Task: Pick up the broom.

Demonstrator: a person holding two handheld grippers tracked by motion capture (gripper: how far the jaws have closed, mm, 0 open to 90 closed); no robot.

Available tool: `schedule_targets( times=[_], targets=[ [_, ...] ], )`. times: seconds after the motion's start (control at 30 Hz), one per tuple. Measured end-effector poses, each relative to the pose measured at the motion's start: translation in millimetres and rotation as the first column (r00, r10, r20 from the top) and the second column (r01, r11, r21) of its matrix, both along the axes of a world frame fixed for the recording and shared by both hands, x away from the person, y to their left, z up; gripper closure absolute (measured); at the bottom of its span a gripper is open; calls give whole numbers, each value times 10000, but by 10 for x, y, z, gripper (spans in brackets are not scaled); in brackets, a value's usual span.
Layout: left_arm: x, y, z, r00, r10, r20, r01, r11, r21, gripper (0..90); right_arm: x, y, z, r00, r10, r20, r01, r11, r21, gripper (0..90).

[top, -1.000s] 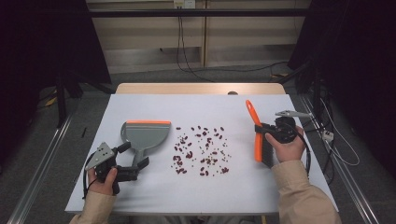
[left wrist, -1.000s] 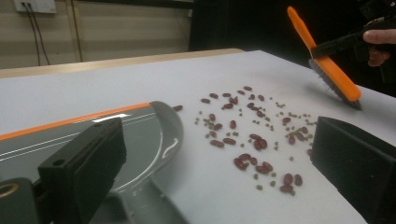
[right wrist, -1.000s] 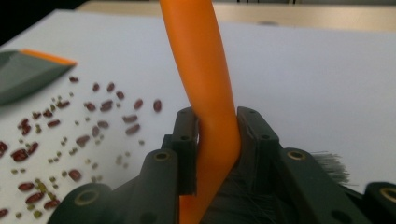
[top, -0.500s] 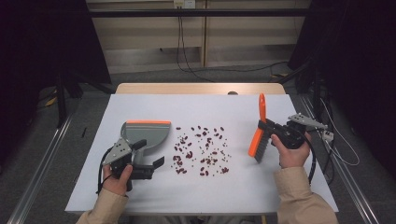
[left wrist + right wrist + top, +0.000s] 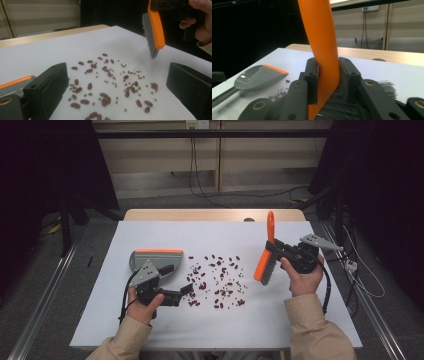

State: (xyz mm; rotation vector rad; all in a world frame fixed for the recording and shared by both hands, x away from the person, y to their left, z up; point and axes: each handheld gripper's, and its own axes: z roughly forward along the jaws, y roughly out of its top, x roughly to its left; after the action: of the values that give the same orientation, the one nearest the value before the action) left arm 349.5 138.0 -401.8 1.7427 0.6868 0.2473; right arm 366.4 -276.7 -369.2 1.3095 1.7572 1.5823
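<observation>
Dark red beans (image 5: 216, 281) and small green ones lie scattered mid-table, also in the left gripper view (image 5: 107, 85). A grey dustpan (image 5: 150, 258) with an orange edge lies left of them. My left gripper (image 5: 178, 280) hovers open by the dustpan's near right side, its jaws wide apart and pointed at the beans (image 5: 117, 75). My right gripper (image 5: 276, 253) is shut on an orange brush (image 5: 260, 265), handle up and bristles down, just right of the beans. The brush (image 5: 156, 25) hangs above the table; its handle (image 5: 322, 30) sits between the right gripper's (image 5: 328, 72) jaws.
The white table top (image 5: 225, 330) has bare room in front of and behind the beans. A wooden strip (image 5: 210, 215) runs along its far edge. The dustpan (image 5: 254, 77) lies at the left in the right gripper view. Cables run across the floor behind.
My left gripper has moved right, from the dustpan's handle end toward the beans. The brush has swung to a more upright handle and come a little closer to the beans.
</observation>
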Motion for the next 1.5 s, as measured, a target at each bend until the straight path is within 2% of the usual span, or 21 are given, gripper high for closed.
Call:
schedule_targets(
  times=[0.37,0.57,0.67,0.73,0.9,1.03,1.07,1.1,1.27,1.4,1.47,1.5],
  targets=[
    [116,-441,-29,9978,-525,-408,540,9979,371,76,101,389,41,9979,637,113,-637,9980,-22,711],
    [167,-585,-58,9946,-801,-659,827,9959,374,166,145,538,13,9969,787,76,-788,9968,126,711],
    [193,-718,-93,9907,-1026,-895,1070,9932,455,207,163,627,4,9953,968,62,-969,9952,154,711],
    [205,-770,-111,9908,-985,-931,1039,9930,558,249,173,691,-5,9938,1112,66,-1112,9937,127,711],
    [256,-843,-165,9877,-991,-1209,1059,9931,506,366,184,819,-9,9914,1308,66,-1308,9914,24,711],
    [257,-884,-185,9858,-1069,-1293,1150,9917,570,420,195,881,-8,9898,1419,78,-1419,9899,-50,711],
    [265,-909,-197,9848,-1047,-1388,1115,9929,420,434,203,916,-10,9889,1485,62,-1484,9889,-41,711],
    [267,-922,-203,9850,-1039,-1378,1109,9928,444,457,205,940,-10,9887,1499,37,-1499,9887,-75,711],
    [267,-944,-213,9845,-1091,-1373,1162,9922,446,628,214,1058,-12,9856,1690,43,-1690,9855,-142,710],
    [259,-908,-190,9876,-534,-1476,672,9937,902,670,230,1129,-24,9859,1676,-15,-1676,9857,-161,707],
    [264,-869,-191,9888,-226,-1477,361,9953,894,685,237,1146,-30,9863,1651,-43,-1651,9863,8,703],
    [264,-869,-191,9888,-226,-1477,361,9953,894,692,239,1154,-30,9858,1681,38,-1681,9858,32,699]
  ],
)
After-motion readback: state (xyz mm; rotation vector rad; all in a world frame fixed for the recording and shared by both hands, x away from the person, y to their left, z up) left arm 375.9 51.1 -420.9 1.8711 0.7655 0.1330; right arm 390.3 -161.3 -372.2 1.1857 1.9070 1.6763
